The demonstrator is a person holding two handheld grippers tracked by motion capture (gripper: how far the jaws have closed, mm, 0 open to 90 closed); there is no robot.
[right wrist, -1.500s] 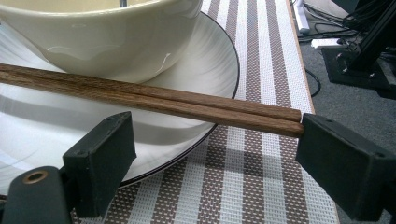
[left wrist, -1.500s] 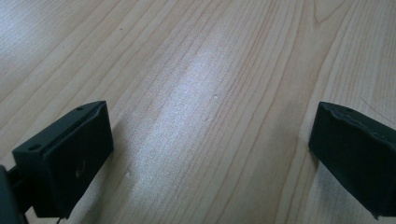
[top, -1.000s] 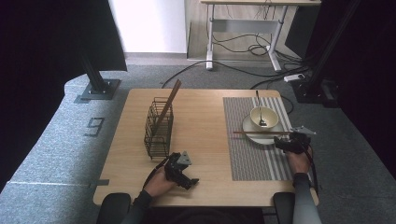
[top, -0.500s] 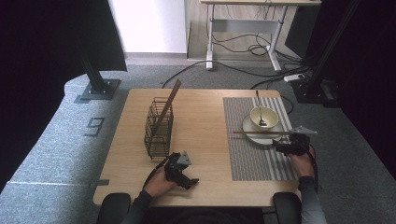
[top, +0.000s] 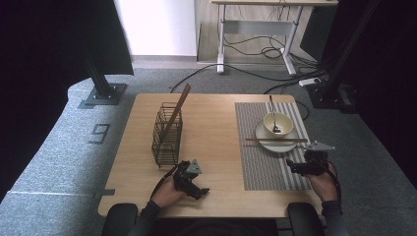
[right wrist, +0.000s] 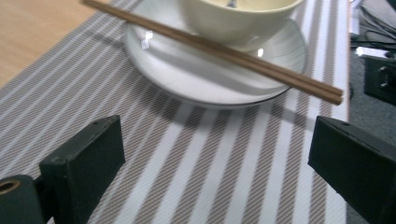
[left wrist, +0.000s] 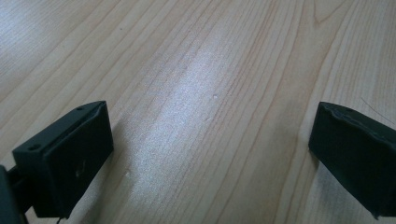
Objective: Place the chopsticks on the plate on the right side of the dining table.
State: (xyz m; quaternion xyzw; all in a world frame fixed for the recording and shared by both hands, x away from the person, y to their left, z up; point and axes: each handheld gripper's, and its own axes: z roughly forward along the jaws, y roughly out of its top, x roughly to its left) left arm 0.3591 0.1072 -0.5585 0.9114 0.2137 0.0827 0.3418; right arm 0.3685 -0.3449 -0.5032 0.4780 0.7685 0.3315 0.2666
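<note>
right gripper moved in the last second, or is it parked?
Yes. In the high view the right gripper has eased back toward the person, away from the plate, and now sits a little farther from the chopsticks, jaws open.

A rack stands left on the surface. Right, a mat carries a plate; chopsticks lie across it before the bowl.

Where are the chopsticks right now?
In the high view the chopsticks lie flat across the near rim of the plate, in front of the bowl, on the striped mat at the table's right, just ahead of the right gripper.
</note>
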